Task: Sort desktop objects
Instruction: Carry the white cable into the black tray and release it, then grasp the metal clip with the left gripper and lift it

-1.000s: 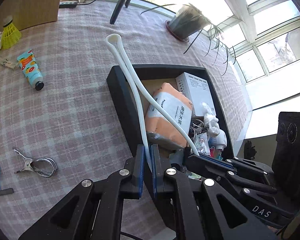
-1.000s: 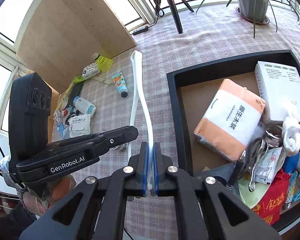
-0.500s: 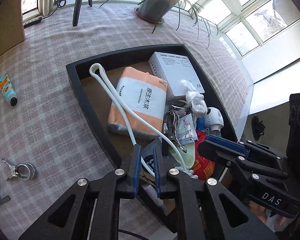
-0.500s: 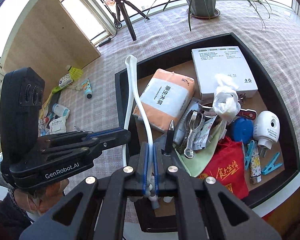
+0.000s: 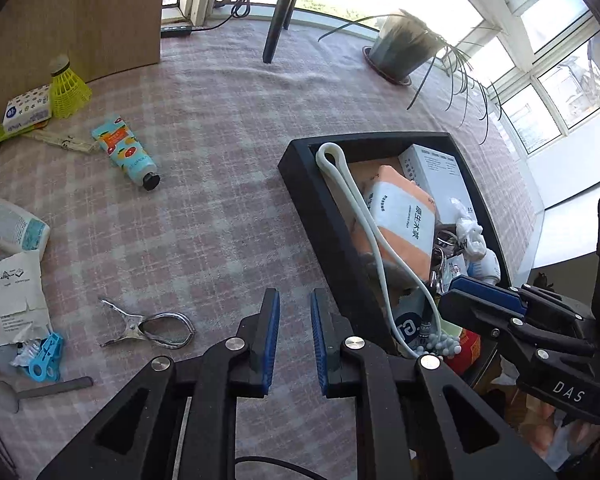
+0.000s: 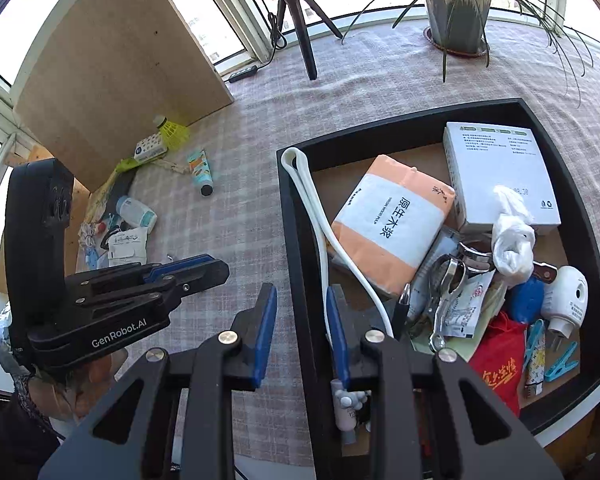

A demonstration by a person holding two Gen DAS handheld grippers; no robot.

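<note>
White strap (image 6: 320, 232) lies lengthwise along the tray's (image 6: 296, 264) left wall, loop seemingly farthest away — both jaws opening, empty.

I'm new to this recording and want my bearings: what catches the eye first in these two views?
A black tray crammed with things: an orange tissue pack in the middle, a white box behind it, and a long white looped band draped along its left wall. Left of the tray, a metal clip and a blue tube lie loose on the checked tablecloth.
</note>
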